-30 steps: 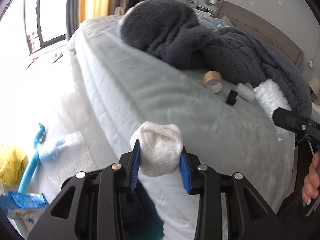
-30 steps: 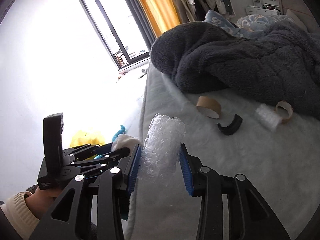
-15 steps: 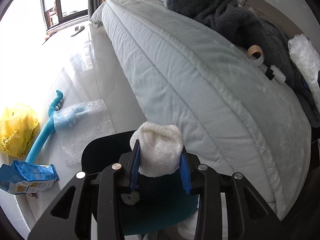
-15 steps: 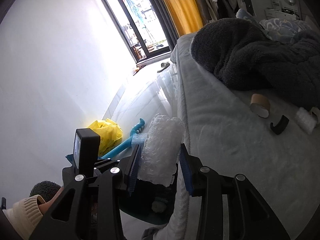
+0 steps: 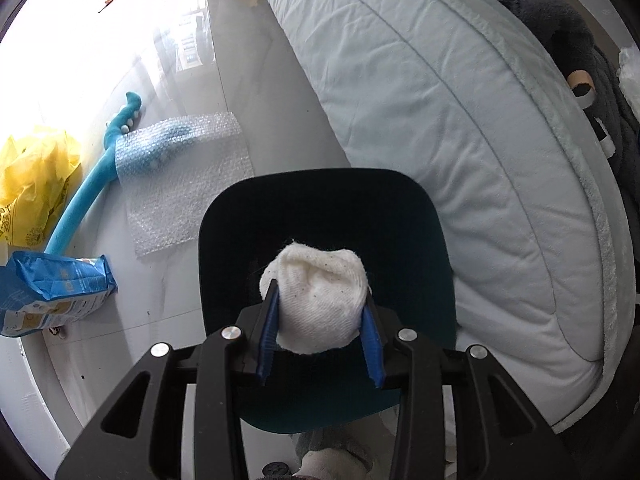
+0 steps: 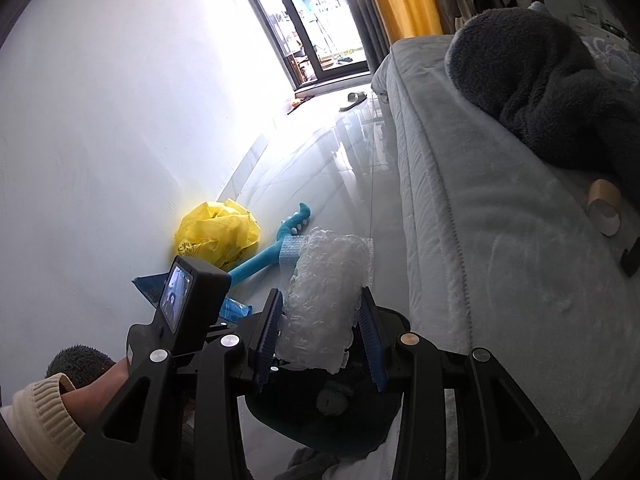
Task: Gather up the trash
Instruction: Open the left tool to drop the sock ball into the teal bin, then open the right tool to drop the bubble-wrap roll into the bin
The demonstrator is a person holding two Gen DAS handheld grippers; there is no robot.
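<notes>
Trash wad (image 5: 320, 308): white cloth ball, between blue pads, directly above dark teal bin (image 5: 328, 216) mouth
Left gripper (image 5: 320, 324): jaws opening, pads still touching wad
Bubble wrap roll (image 6: 326, 304): clamped in right gripper (image 6: 322, 340), over bin edge
Floor: flat bubble sheet (image 5: 184, 176), yellow bag (image 5: 32, 180)
Bed (image 5: 460, 120): just beside bin

Open bin mouth (image 5: 320, 216) straight below; mattress edge (image 5: 460, 140) crowding at 3 o'clock; bubble-wrap sheet (image 5: 184, 184) and blue stick (image 5: 80, 200) littering floor at 10 o'clock.
</notes>
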